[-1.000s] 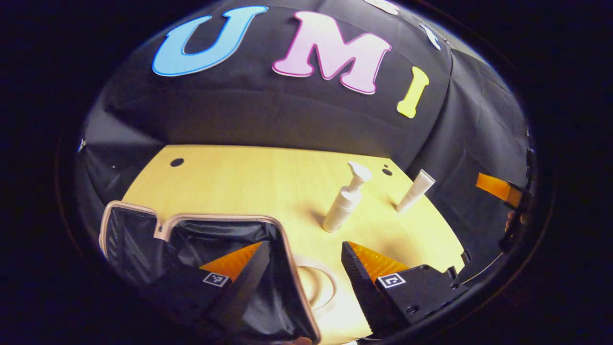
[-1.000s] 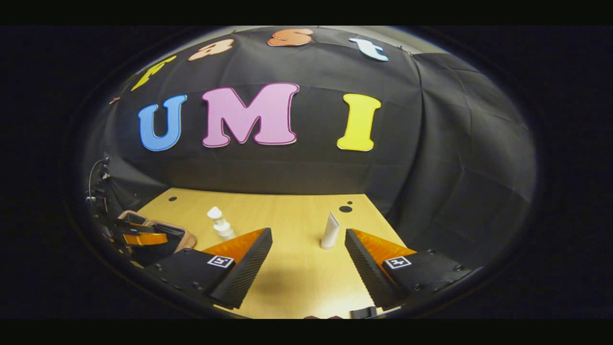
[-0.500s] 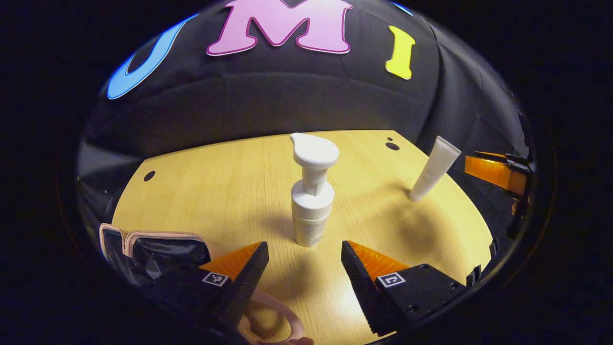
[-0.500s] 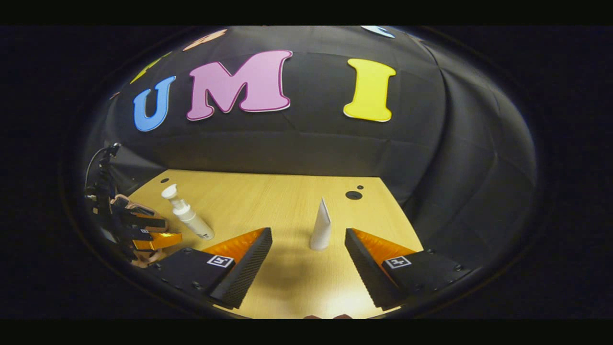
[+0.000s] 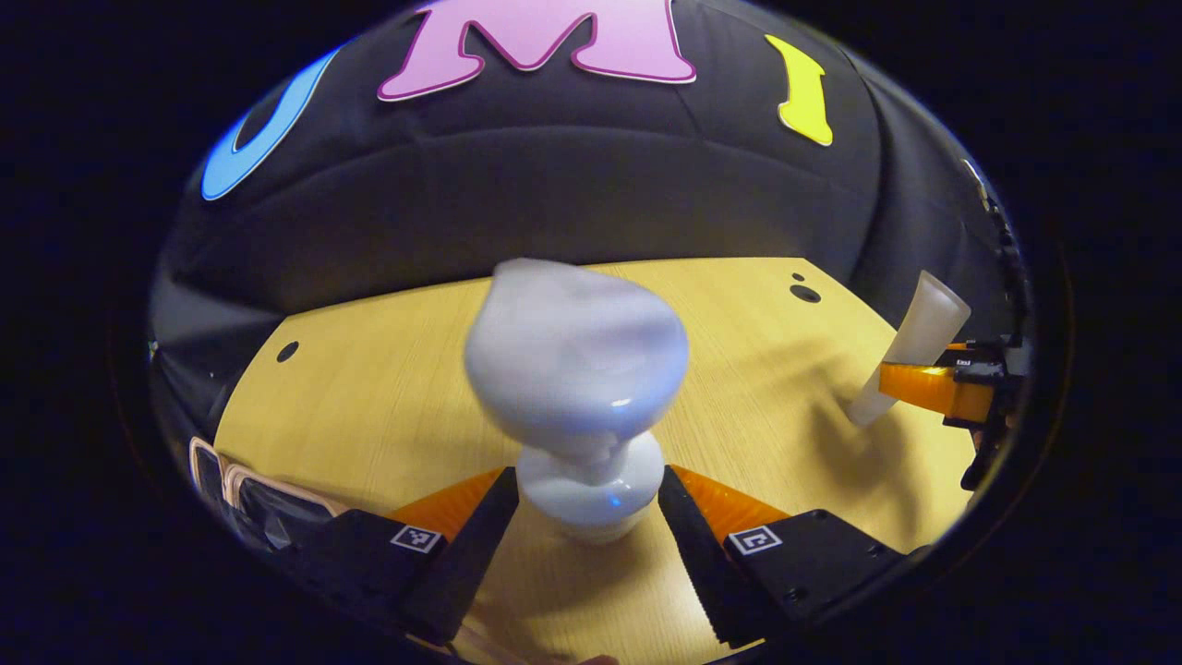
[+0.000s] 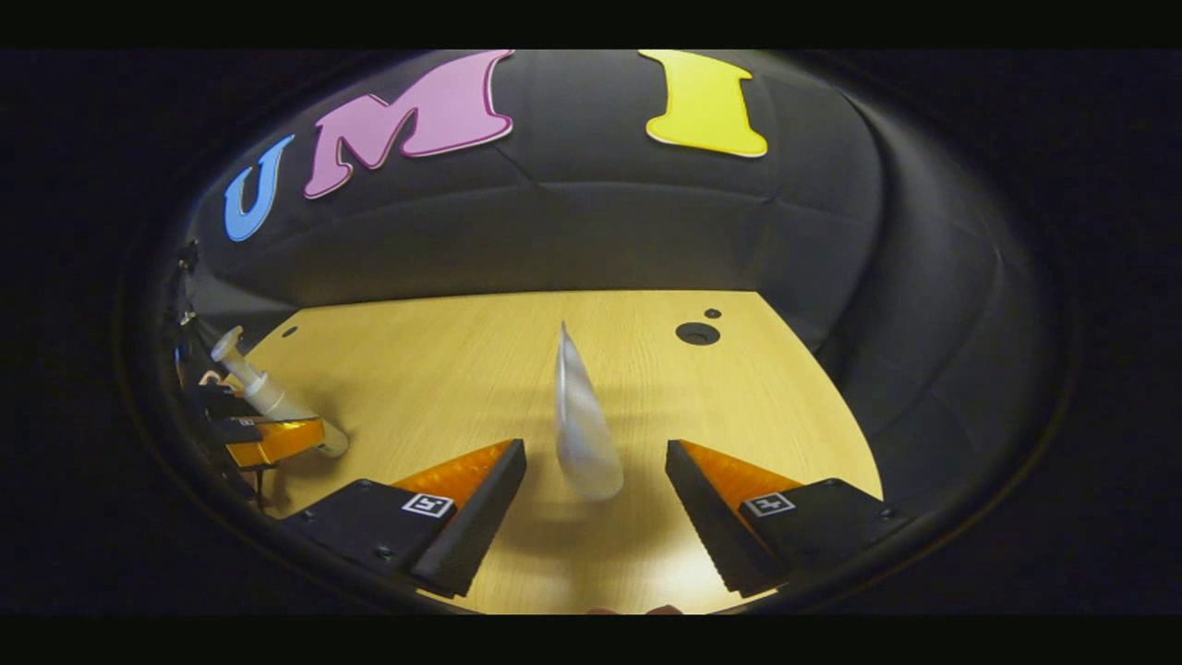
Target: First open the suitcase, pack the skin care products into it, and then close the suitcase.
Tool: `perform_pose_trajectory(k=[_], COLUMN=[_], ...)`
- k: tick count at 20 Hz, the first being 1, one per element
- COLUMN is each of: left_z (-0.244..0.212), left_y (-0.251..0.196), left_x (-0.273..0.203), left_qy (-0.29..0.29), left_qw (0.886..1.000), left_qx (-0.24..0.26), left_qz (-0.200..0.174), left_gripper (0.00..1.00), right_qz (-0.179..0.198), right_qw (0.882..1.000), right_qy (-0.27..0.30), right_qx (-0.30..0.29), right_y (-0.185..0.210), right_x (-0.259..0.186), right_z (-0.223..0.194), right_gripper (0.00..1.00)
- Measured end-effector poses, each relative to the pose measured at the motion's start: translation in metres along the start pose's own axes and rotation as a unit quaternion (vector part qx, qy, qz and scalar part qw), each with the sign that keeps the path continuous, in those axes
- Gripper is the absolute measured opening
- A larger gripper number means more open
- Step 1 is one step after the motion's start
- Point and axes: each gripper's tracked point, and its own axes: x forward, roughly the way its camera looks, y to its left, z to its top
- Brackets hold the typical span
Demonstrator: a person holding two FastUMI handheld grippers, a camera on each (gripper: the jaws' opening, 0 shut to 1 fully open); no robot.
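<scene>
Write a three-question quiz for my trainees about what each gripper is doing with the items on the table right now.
1. True or false: the left gripper is shut on the pump bottle.
2. Which item stands between the right gripper's fingers? A) jar B) tube C) pump bottle
3. Fill in: the suitcase at the table edge is ____.

Key: 1 false, its fingers are apart beside the bottle; 2 B, the tube; 3 open.

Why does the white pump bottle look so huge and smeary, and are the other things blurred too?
Left gripper view: the pump bottle sits very near the lens between the fingers, so its head is swollen and soft, with small glints; the table edge bows from the fisheye. Right gripper view: the white tube is blurred too, its shadow soft.
</scene>
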Motion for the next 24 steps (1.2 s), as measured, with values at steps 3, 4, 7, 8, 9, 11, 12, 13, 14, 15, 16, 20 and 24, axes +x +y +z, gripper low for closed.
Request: perform_pose_trajectory(k=[3,4,7,8,9,11,12,13,14,15,16,20,24], left_z=[-0.001,-0.003,-0.01,-0.009,-0.01,-0.01,-0.01,-0.01,-0.01,-0.01,-0.012,-0.034,-0.092], left_y=[-0.003,-0.004,-0.001,0.001,0.003,0.009,0.012,0.016,0.023,0.03,0.039,0.088,0.143], left_x=[0.01,0.01,-0.001,-0.005,-0.012,-0.036,-0.052,-0.068,-0.084,-0.1,-0.114,-0.18,-0.231], left_qy=[0.017,0.033,0.056,0.061,0.061,0.059,0.058,0.057,0.056,0.054,0.057,0.084,0.177], left_qw=[1.0,0.999,0.996,0.996,0.995,0.995,0.995,0.995,0.996,0.997,0.997,0.995,0.983], left_qx=[-0.012,-0.027,-0.061,-0.066,-0.071,-0.076,-0.073,-0.065,-0.052,-0.039,-0.031,-0.015,0.005], left_qz=[-0.005,-0.007,-0.018,-0.021,-0.023,-0.033,-0.041,-0.047,-0.049,-0.05,-0.048,-0.053,-0.056], left_gripper=[0.64,0.64,0.57,0.57,0.57,0.57,0.57,0.57,0.59,0.56,0.54,0.57,0.57], right_qz=[0.004,0.003,0.014,0.013,0.013,0.015,0.016,0.018,0.022,0.026,0.032,0.076,0.126], right_qw=[0.999,0.999,0.998,0.998,0.999,0.999,0.999,1.0,1.0,1.0,0.999,0.997,0.991], right_qy=[0.026,0.032,0.052,0.05,0.046,0.036,0.03,0.023,0.017,0.011,0.003,-0.023,-0.031], right_qx=[0.02,0.024,0.026,0.021,0.016,0.011,0.01,0.009,0.011,0.013,0.016,0.023,0.017], right_y=[-0.002,-0.001,0.005,0.007,0.009,0.017,0.024,0.03,0.038,0.048,0.06,0.123,0.186], right_x=[0.0,0.013,0.003,-0.004,-0.012,-0.029,-0.039,-0.05,-0.061,-0.073,-0.084,-0.129,-0.16], right_z=[-0.002,-0.011,-0.016,-0.016,-0.014,-0.007,-0.003,0.003,0.008,0.012,0.017,0.024,0.02], right_gripper=[0.74,0.52,0.43,0.43,0.44,0.39,0.39,0.44,0.43,0.43,0.43,0.43,0.43])
